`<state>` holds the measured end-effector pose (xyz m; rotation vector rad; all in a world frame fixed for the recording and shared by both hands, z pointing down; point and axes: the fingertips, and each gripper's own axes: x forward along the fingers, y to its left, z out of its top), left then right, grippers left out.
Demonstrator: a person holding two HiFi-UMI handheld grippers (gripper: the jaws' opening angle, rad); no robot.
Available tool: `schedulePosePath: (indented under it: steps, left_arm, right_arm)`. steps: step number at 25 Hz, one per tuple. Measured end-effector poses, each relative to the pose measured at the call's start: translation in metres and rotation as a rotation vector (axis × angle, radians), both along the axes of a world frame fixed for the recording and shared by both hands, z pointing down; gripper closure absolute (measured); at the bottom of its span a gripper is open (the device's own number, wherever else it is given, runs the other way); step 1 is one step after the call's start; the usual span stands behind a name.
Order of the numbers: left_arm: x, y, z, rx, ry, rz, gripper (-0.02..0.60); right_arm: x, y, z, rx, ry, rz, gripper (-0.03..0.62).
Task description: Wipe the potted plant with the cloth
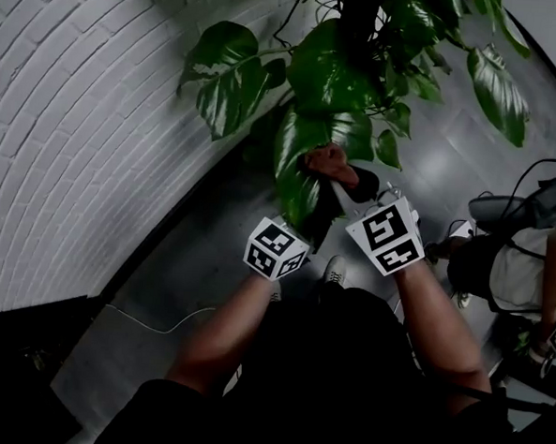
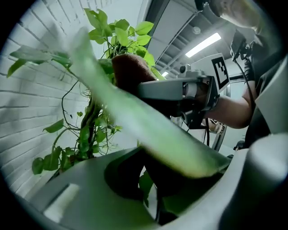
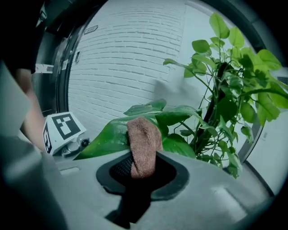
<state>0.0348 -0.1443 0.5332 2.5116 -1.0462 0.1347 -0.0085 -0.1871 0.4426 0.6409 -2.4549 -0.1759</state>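
The potted plant (image 1: 363, 53) spreads large green leaves over the floor by the wall. In the head view my left gripper (image 1: 304, 211) holds the lower end of one big leaf (image 1: 298, 166). The left gripper view shows that leaf (image 2: 148, 126) running slantwise, with its tip caught between the jaws of my left gripper (image 2: 182, 179). My right gripper (image 1: 348, 188) is shut on a brown cloth (image 1: 327, 160), which rests on top of the held leaf. In the right gripper view the cloth (image 3: 143, 148) sticks up from my right gripper (image 3: 141, 173) against the leaf (image 3: 112, 134). The pot is hidden.
A white brick wall (image 1: 76, 138) curves along the left. The floor (image 1: 210, 259) is grey, with a thin cable (image 1: 159, 326) lying on it. Another person (image 1: 529, 269) with a bag is at the right edge. My own shoe (image 1: 334, 270) is below the grippers.
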Motion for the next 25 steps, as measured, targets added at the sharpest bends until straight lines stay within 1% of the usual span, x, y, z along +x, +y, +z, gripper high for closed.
schedulePosePath:
  steps: [5, 8, 13, 20, 25]
  left_arm:
    - [0.009, 0.006, -0.01, 0.026, 0.012, 0.03, 0.566]
    - [0.01, 0.006, -0.015, 0.038, 0.0, 0.038, 0.566]
    - [0.01, 0.013, -0.014, 0.03, -0.019, 0.055, 0.566]
    - [0.008, 0.023, -0.014, 0.034, -0.051, 0.093, 0.565]
    - [0.006, 0.025, -0.02, 0.053, -0.047, 0.112, 0.565]
  right_arm:
    - [-0.003, 0.009, 0.009, -0.005, 0.024, -0.03, 0.525]
    - [-0.003, 0.016, 0.013, -0.006, 0.037, -0.044, 0.525]
    - [-0.001, 0.029, 0.02, -0.012, 0.074, -0.051, 0.525]
    - [-0.004, 0.047, 0.026, 0.005, 0.128, -0.062, 0.525]
    - [-0.007, 0.058, 0.029, 0.018, 0.158, -0.071, 0.525]
